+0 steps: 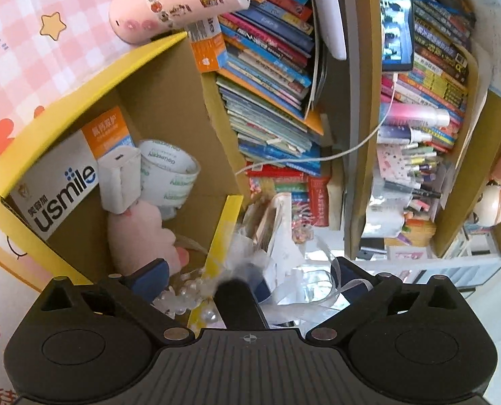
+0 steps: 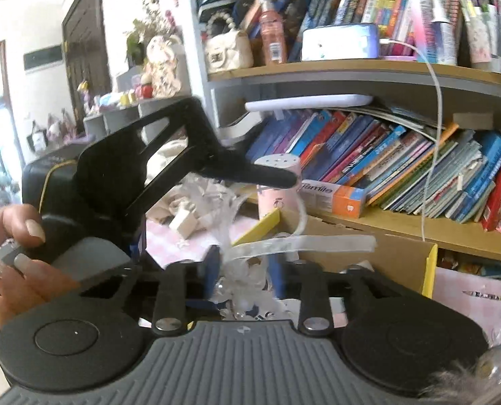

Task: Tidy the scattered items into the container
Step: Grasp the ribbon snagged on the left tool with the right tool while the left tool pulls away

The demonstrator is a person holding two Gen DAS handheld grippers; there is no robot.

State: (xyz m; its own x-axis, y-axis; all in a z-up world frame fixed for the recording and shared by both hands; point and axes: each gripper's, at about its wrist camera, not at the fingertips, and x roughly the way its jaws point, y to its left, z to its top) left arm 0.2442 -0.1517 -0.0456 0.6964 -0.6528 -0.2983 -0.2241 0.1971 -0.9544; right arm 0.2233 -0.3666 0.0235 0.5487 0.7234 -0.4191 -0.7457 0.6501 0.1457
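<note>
Right gripper clamped on white ribbon-and-pearl hair accessory, jaws nearly closed, above near edge of yellow-rimmed cardboard box. Left gripper spread wide, holding nothing, just beside accessory. Box holds usmile carton, charger, tape roll, pink plush.

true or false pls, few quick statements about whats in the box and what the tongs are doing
1. The usmile box lies inside the cardboard box. True.
2. The tape roll sits on the bookshelf. False: it is in the cardboard box, beside the white charger.
3. The right tongs grip a white ribbon bundle. True.
4. The left tongs are shut on the pink plush. False: they are open, and the plush lies in the box.
</note>
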